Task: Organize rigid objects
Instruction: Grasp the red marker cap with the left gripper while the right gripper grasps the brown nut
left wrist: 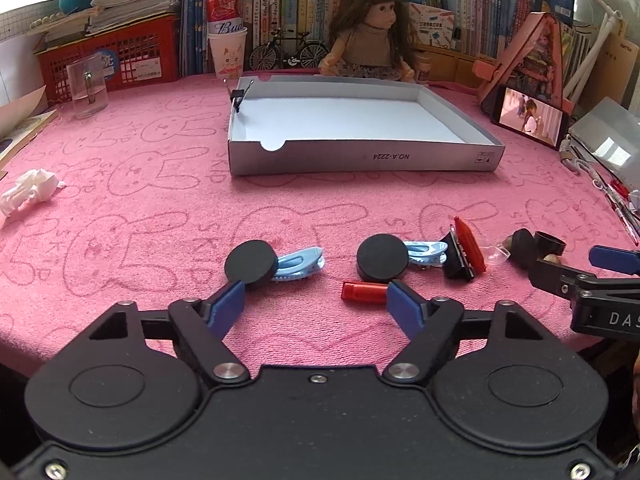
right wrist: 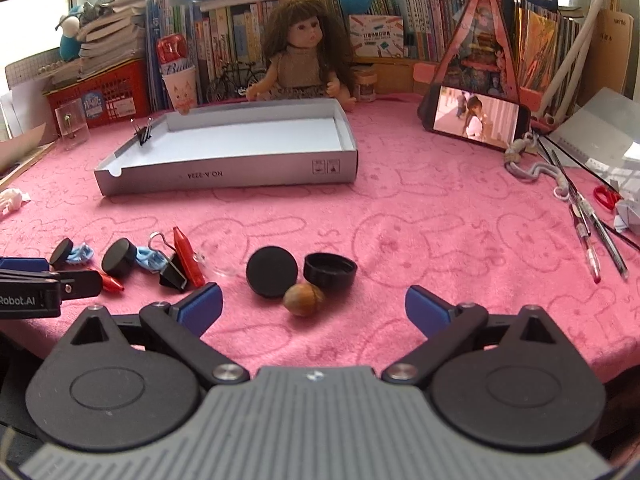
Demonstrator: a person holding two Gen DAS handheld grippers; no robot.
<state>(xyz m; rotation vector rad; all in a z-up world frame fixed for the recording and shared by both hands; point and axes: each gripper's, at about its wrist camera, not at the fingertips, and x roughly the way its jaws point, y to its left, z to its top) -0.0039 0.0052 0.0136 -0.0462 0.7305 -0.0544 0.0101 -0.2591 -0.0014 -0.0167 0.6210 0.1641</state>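
Note:
A grey cardboard tray (left wrist: 360,158) (right wrist: 224,178) stands on the pink cloth, with a binder clip (left wrist: 239,98) (right wrist: 143,133) on its left wall. In the left wrist view two black discs (left wrist: 251,264) (left wrist: 382,258), two blue hair clips (left wrist: 298,264) (left wrist: 426,251), a red cap (left wrist: 362,292) and a red-and-black clip (left wrist: 464,250) lie just ahead of my open, empty left gripper (left wrist: 316,306). In the right wrist view a black disc (right wrist: 272,266), a black bottle cap (right wrist: 330,270) and a brown nut (right wrist: 303,299) lie ahead of my open, empty right gripper (right wrist: 314,310).
A doll (left wrist: 374,32), model bicycle (left wrist: 288,54), paper cup (left wrist: 227,54), red basket (left wrist: 112,56) and books line the back. A phone (right wrist: 474,120), pens (right wrist: 588,236) and red scissors (right wrist: 606,197) lie right. A clear stand (left wrist: 86,84) and crumpled tissue (left wrist: 28,192) lie left.

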